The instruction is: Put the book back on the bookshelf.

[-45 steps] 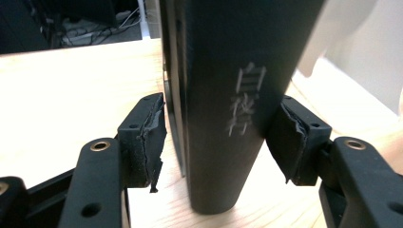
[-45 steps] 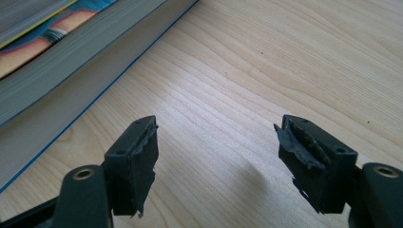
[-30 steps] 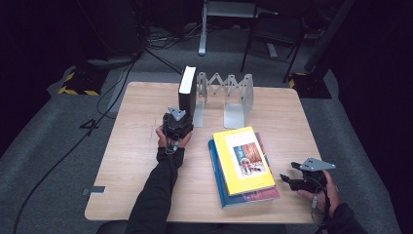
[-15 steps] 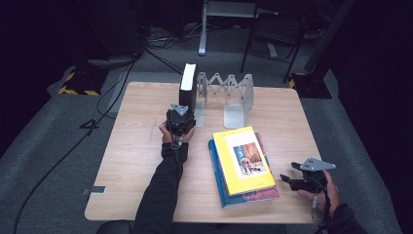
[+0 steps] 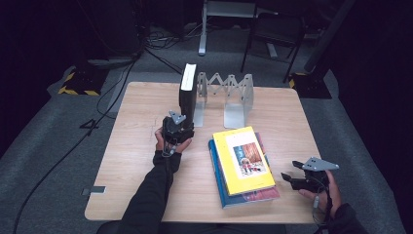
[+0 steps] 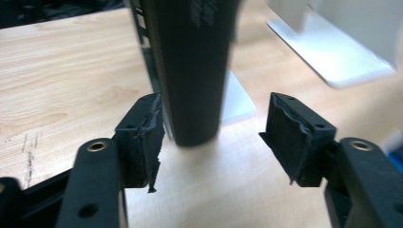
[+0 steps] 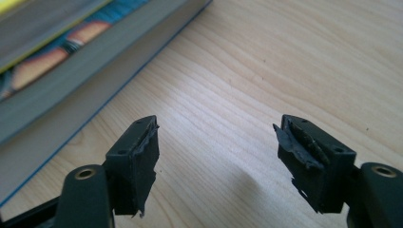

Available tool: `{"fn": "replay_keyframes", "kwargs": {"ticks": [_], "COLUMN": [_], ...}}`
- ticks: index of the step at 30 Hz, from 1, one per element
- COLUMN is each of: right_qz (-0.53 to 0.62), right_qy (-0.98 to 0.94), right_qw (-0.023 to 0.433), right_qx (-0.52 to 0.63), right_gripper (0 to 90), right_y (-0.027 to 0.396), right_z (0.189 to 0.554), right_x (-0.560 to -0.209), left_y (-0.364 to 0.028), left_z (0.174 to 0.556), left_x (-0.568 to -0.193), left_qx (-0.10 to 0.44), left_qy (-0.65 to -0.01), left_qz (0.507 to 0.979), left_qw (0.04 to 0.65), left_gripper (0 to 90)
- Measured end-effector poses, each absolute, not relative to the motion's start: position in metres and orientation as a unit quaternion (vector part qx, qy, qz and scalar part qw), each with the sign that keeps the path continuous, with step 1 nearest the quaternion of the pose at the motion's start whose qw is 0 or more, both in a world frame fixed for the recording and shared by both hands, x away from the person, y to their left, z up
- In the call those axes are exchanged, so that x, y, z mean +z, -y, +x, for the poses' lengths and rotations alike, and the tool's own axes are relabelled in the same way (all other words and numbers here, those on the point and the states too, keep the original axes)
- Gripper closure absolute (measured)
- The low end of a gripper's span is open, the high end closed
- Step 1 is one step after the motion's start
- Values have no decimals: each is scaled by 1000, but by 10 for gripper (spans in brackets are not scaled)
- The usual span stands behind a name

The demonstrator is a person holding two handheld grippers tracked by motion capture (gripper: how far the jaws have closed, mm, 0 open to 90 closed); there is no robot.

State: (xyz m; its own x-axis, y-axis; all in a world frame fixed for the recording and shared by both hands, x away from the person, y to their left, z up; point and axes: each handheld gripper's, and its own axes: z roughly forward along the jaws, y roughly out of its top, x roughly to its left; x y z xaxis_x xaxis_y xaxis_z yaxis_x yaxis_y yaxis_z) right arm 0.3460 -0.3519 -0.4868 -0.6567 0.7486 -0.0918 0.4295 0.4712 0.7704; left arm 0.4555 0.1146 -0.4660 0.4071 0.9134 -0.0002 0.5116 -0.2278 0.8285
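Straddling the upright black book (image 6: 192,71) at the rack (image 5: 226,92), the left gripper (image 6: 214,128) gapes (right gripper (image 7: 216,156) too); I'd centre before squeezing.

Left tool (image 5: 178,127): black body, grey three-cornered plate on top, dark cable trailing along the forearm. Right tool (image 5: 303,178): same black build, same grey plate, cable at the wrist. Both forearms wear black sleeves. In each gripper view, the jaws are black with round brass-coloured screw holes; pads (image 6: 145,135) are black rubber, torn and ragged at the edges.
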Motion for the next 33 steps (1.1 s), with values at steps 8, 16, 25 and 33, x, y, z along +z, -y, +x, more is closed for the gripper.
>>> {"fn": "replay_keyframes", "kwargs": {"ticks": [8, 16, 25, 33], "right_qz": [338, 323, 308, 288], "right_qy": [-829, -828, -828, -830], "right_qw": [221, 216, 211, 198], "right_qx": [388, 405, 418, 433], "right_gripper": [314, 316, 319, 332], "right_y": [346, 340, 330, 320], "right_z": [342, 335, 329, 322], "right_x": [-479, -467, -454, -443], "left_y": [-118, -114, -125, -123], "left_z": [431, 399, 375, 349], "left_x": [-470, -476, -480, -489], "left_qx": [220, 178, 143, 129], "left_qy": [-417, -326, -305, -279], "left_qz": [796, 850, 860, 878], "left_qw": [380, 374, 384, 367], "left_gripper": [334, 298, 276, 264]}}
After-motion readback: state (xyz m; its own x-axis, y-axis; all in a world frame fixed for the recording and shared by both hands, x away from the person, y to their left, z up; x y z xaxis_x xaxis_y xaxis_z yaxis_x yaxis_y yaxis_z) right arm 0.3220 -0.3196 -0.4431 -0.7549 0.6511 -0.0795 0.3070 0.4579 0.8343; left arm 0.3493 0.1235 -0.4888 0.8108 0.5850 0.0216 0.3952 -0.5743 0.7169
